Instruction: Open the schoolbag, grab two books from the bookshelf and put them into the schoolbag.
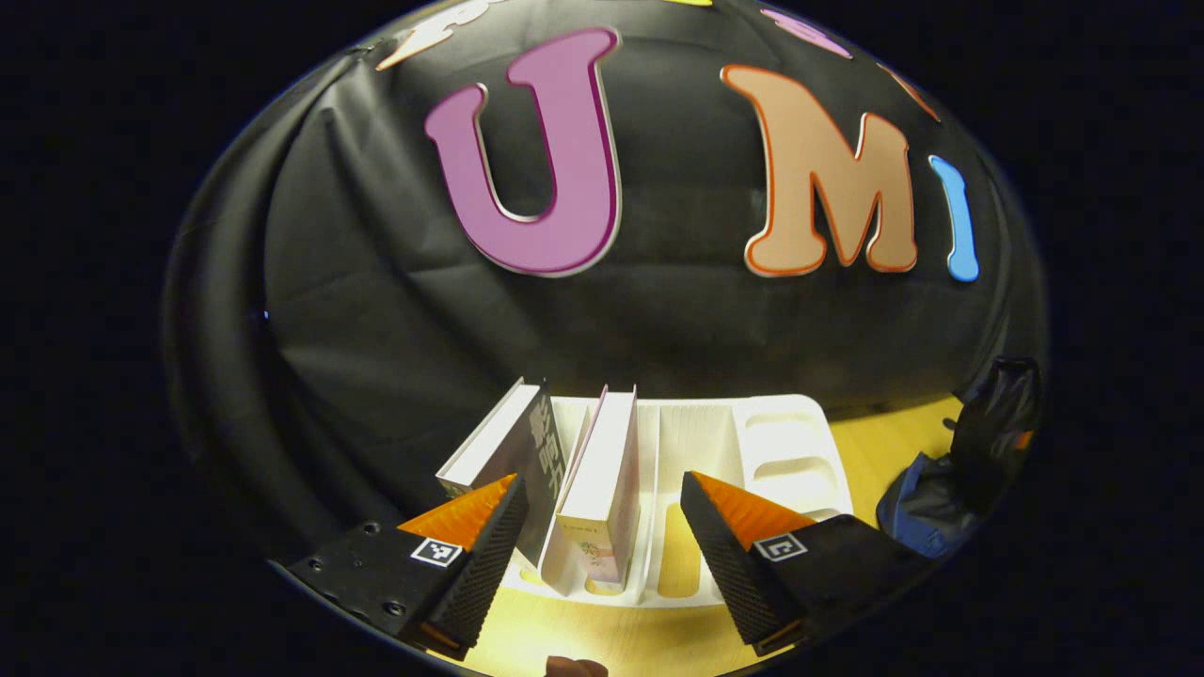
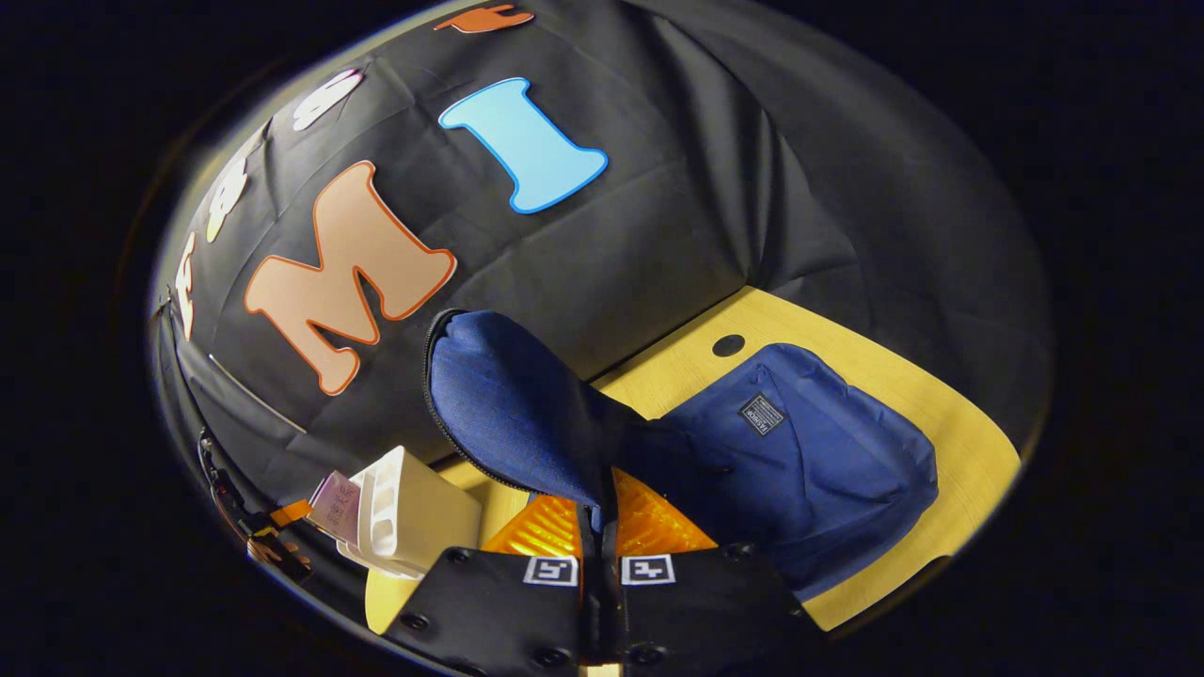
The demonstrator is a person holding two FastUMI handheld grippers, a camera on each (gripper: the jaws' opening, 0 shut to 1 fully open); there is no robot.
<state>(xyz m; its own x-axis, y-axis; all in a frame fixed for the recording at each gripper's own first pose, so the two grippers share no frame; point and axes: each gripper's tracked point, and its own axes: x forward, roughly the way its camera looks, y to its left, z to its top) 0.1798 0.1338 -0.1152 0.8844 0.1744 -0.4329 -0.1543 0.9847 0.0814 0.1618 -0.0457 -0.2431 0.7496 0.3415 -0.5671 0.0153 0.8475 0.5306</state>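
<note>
Left hand-held gripper [image 1: 602, 527]: released, fingers either side of a pink book [image 1: 602, 489] in the bookshelf [image 1: 752, 442].
Right hand-held gripper [image 2: 599, 522]: clenched on the schoolbag flap [image 2: 517, 404], beside the bookshelf.

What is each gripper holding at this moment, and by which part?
The right gripper is shut on the schoolbag's flap, pinching it at its zippered edge and lifting it. The left gripper is open and holds nothing, its fingers to either side of a book in the bookshelf.

A yellow wooden table [image 2: 950, 442] fills the lower right of the right gripper view, bearing a blue schoolbag [image 2: 809, 461]; at lower left on it stands a white bookshelf [image 2: 414, 512].
</note>
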